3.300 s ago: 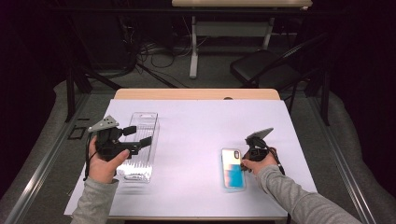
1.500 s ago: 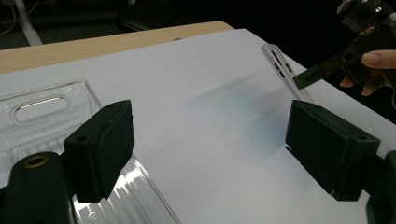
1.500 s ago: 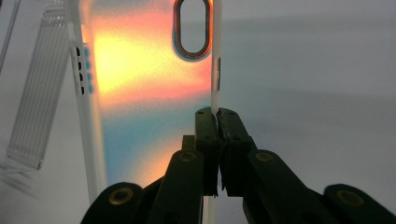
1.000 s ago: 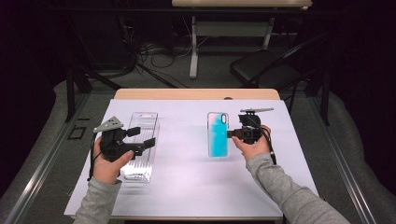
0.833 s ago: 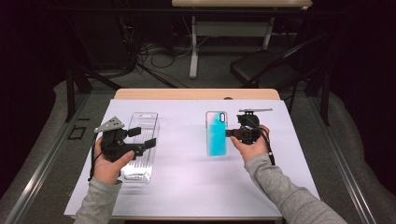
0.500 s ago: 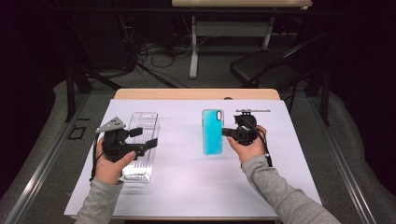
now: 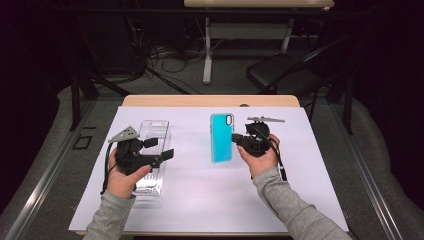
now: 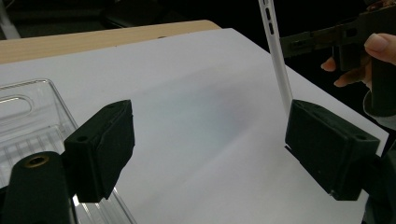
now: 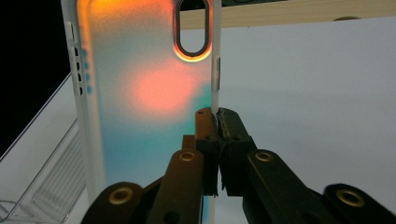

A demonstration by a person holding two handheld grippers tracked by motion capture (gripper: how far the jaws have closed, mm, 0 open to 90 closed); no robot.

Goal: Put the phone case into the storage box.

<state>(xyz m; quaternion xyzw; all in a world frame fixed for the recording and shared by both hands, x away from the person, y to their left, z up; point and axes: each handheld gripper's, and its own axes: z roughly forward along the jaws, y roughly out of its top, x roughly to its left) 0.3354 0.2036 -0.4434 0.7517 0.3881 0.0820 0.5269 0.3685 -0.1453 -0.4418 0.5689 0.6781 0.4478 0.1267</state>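
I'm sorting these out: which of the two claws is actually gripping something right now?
The right claw, shut on the teal phone case's edge; the left claw is open.

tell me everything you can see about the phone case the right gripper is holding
The phone case is a thin shell with a teal back in the high view, frosted and see-through up close, with a whitish rim. It has an oval camera cutout near its top corner and small slots along one side edge. It looks like plastic and is empty. It is lifted off the white table cover, standing roughly on edge. The right gripper is shut on one long edge; nothing else touches it. It hangs between the hands, right of the clear box.
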